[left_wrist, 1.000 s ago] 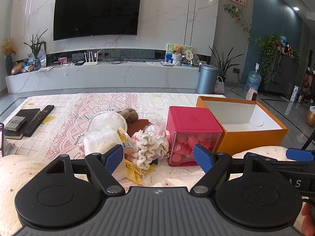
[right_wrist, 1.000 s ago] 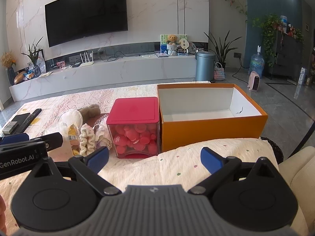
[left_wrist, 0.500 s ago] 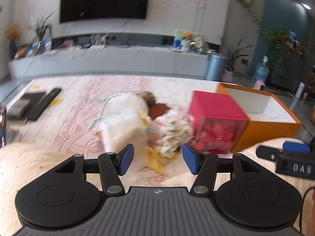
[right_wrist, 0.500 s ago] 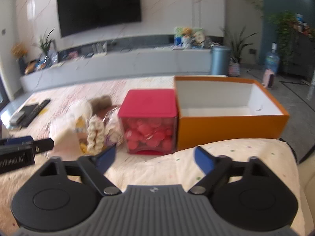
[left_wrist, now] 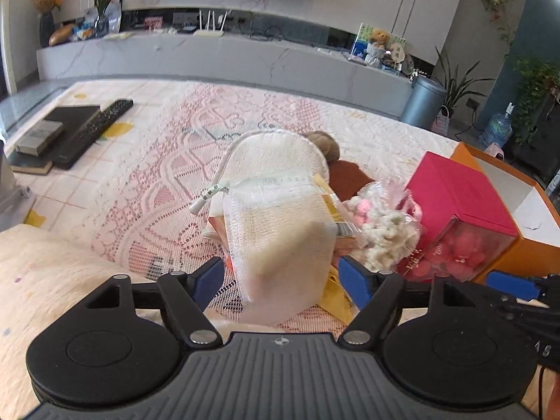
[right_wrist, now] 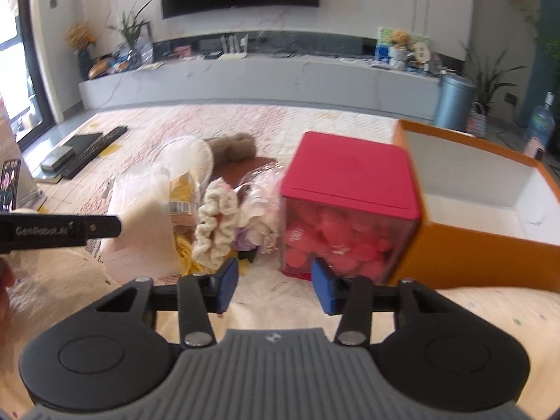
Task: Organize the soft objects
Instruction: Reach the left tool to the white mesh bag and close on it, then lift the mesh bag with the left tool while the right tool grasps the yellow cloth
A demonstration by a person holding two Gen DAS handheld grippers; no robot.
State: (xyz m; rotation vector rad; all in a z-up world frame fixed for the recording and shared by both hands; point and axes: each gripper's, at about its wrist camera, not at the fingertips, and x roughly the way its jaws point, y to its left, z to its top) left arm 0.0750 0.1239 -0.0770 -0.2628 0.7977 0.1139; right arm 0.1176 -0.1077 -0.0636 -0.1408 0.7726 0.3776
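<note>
The left gripper (left_wrist: 281, 281) hangs over a white mesh pouch (left_wrist: 276, 231), jaws widening; the pouch's near end lies between the blue pads, which show no press on it. The right gripper (right_wrist: 274, 287), beside it, has jaws narrowing on nothing but bare cloth in front of a cream scrunchie (right_wrist: 213, 224).

Both tools point down at a heap of soft goods on a lace-covered bench (left_wrist: 147, 161): the pouch, yellow packets (left_wrist: 336, 301) under it, the scrunchie, a clear bag of pink and white fluff (left_wrist: 381, 220), a brown plush (right_wrist: 231, 147) at the back. Just right of the heap stands a red-lidded box (right_wrist: 350, 206) of pink pieces, and against that an open orange box (right_wrist: 490, 217), seemingly empty and the likely home for the lot. A remote (left_wrist: 94, 126) lies well apart at the far left.

The pouch looks light and limp; its mesh should crumple and sag from wherever it is pinched, so a hold across the bunched neck by the drawstring (left_wrist: 217, 189), or a deep bite on the body, seems safer than a nip at the loose corner. The scrunchie should squash and spring back, and can be taken anywhere on its ring. The plastic bag looks slippery; its gathered top is the better place. Nothing here appears fragile.
</note>
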